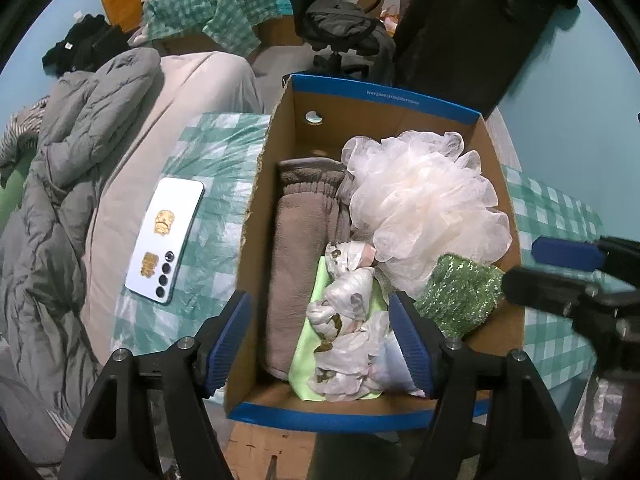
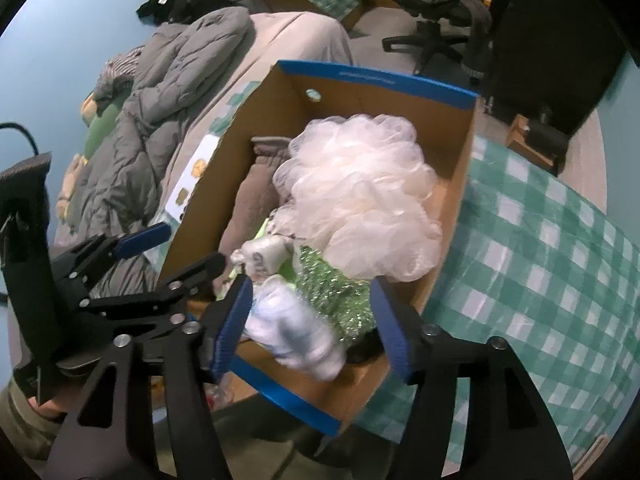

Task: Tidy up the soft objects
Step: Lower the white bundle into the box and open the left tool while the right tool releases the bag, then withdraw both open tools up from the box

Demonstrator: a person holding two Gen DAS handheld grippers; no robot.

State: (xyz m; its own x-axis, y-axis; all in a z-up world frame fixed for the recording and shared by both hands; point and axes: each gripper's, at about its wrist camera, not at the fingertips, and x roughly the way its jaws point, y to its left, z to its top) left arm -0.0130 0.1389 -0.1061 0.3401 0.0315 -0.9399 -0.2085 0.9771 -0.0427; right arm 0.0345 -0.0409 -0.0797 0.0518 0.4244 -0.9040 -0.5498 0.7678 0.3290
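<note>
An open cardboard box (image 1: 344, 96) with blue rims sits on a green checked cloth. Inside lie a white mesh bath pouf (image 1: 424, 200), a rolled brown towel (image 1: 300, 248), a crumpled white plastic bag (image 1: 344, 312) on a light green cloth (image 1: 308, 344), and a glittery green sponge (image 1: 460, 292). My left gripper (image 1: 320, 340) is open and empty above the box's near end. My right gripper (image 2: 312, 320) is open over the box's (image 2: 452, 184) near corner, with a blurred white soft bundle (image 2: 292, 332) and the green sponge (image 2: 336, 292) between its fingers; the pouf (image 2: 360, 192) lies beyond.
A white phone (image 1: 166, 236) lies face down on the checked cloth (image 1: 212, 168) left of the box. A grey quilt (image 1: 72, 152) covers the bed at left. An office chair (image 1: 344, 32) and a dark bag stand behind. The right gripper (image 1: 580, 276) shows at the right edge.
</note>
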